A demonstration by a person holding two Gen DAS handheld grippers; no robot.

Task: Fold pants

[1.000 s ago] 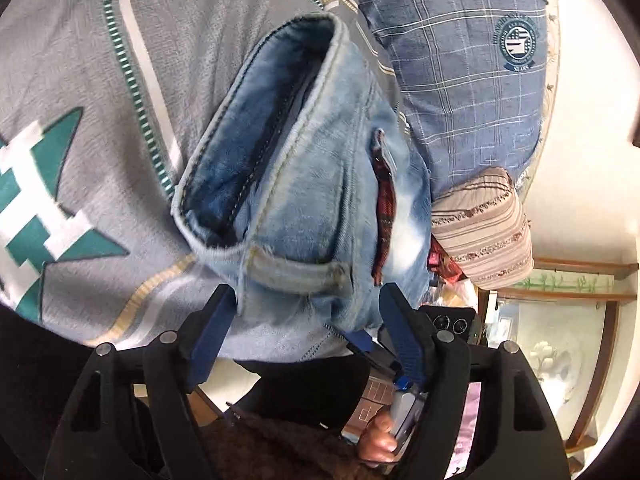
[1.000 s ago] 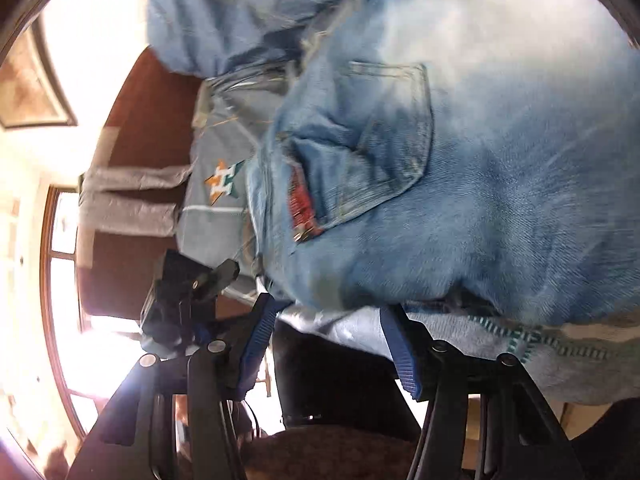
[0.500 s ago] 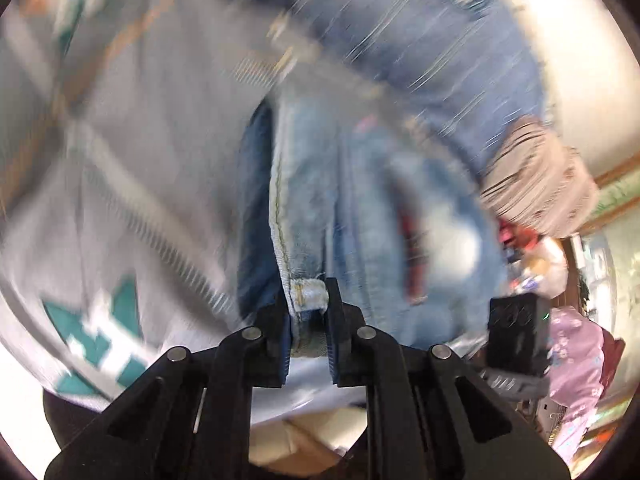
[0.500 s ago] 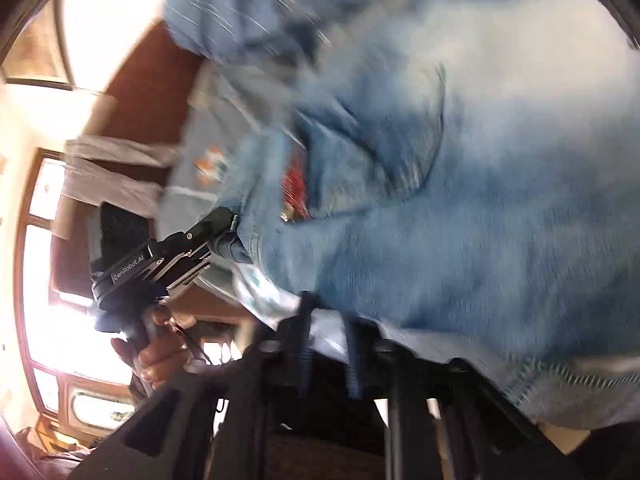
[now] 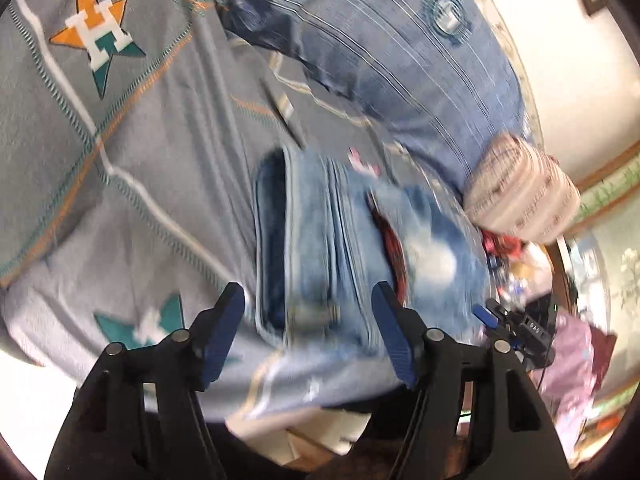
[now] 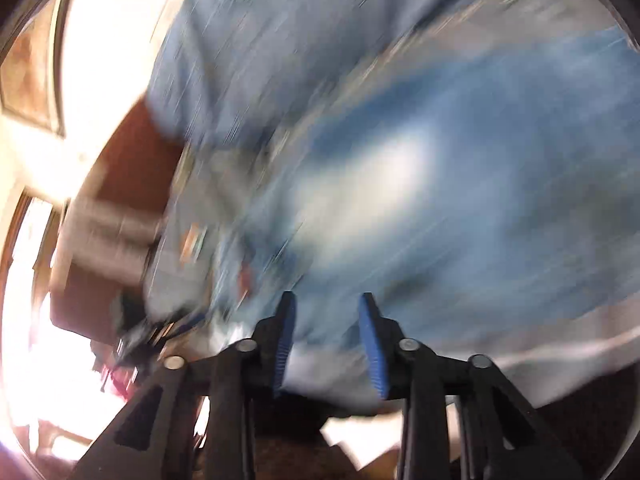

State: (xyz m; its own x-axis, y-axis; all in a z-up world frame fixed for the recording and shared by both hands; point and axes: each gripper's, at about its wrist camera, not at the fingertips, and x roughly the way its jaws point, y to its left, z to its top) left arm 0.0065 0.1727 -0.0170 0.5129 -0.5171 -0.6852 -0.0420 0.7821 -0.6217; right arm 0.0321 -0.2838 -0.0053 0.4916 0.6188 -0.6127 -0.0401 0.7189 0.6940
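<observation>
Light blue denim pants (image 5: 340, 256) lie folded on a grey bedspread (image 5: 132, 168), waistband towards me, with a red patch at a pocket. My left gripper (image 5: 308, 324) is open, its blue pads either side of the waistband edge and not gripping it. In the right wrist view the pants (image 6: 420, 200) fill the frame, heavily blurred. My right gripper (image 6: 326, 340) is open, jaws partly apart at the near edge of the denim, holding nothing.
A blue checked pillow (image 5: 400, 60) lies beyond the pants, and a rolled striped cloth (image 5: 524, 196) sits at its right. The spread carries an orange star logo (image 5: 100, 36). The other gripper (image 5: 516, 328) shows at the right. A brown headboard (image 6: 120, 184) and bright windows stand left.
Both grippers were shut on the pants' waistband edge half a second ago and have now opened and let go. Both cameras are pulling back, with strong blur in the right view.
</observation>
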